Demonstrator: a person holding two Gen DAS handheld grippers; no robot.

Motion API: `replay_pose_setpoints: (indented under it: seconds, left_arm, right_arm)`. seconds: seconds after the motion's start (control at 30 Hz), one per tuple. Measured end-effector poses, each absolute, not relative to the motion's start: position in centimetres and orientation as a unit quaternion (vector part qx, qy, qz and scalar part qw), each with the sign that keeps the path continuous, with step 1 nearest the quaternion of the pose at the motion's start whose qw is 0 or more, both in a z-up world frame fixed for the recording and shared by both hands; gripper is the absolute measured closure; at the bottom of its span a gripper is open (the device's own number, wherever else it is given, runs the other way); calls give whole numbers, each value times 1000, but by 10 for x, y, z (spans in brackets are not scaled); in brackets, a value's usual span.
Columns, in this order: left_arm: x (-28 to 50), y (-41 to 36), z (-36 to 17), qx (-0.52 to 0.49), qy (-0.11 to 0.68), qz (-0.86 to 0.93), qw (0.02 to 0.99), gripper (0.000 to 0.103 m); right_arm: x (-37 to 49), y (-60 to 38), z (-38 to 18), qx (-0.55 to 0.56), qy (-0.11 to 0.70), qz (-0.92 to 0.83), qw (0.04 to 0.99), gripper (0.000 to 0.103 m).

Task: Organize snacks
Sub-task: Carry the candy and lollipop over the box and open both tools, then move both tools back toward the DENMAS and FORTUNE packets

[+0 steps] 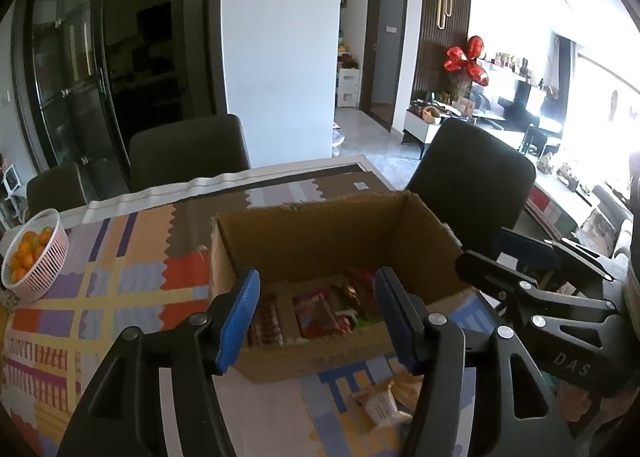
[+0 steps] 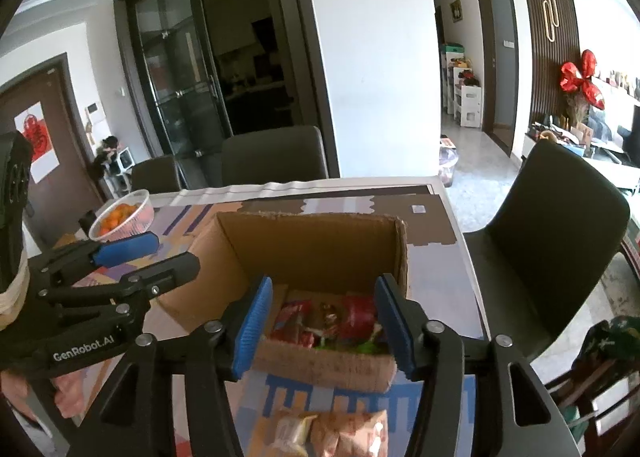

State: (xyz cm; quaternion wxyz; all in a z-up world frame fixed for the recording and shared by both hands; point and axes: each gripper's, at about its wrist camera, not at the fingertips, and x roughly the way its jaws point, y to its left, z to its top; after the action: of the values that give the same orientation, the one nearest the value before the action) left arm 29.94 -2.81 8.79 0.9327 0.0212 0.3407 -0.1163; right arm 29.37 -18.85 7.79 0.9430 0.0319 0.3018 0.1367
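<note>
both claws wide over the snack box

the left gripper (image 1: pixel 316 315) hangs with its blue pads spread wide, gripping nothing; the right gripper (image 2: pixel 324 323) is just as wide and bare; the cardboard box (image 1: pixel 320 233) sits open on the patterned tablecloth (image 1: pixel 120 289), red snack packets (image 2: pixel 320 321) lying inside; more wrapped snacks (image 2: pixel 320 433) lie on the cloth just before it; a basket of oranges (image 1: pixel 34 253) stands well apart.

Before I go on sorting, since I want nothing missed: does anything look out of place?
Yes. A few snack packets lie on the tablecloth in front of the cardboard box, outside it, while other snacks are inside. Its top edge looks torn.
</note>
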Motion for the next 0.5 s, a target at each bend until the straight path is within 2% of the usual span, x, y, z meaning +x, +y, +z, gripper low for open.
replay_pose_setpoints:
  seconds: [0.5]
  left_arm:
    - [254, -48, 62, 17, 354, -124, 927, 42]
  right_arm:
    - [247, -213, 61, 35, 301, 125, 945, 35]
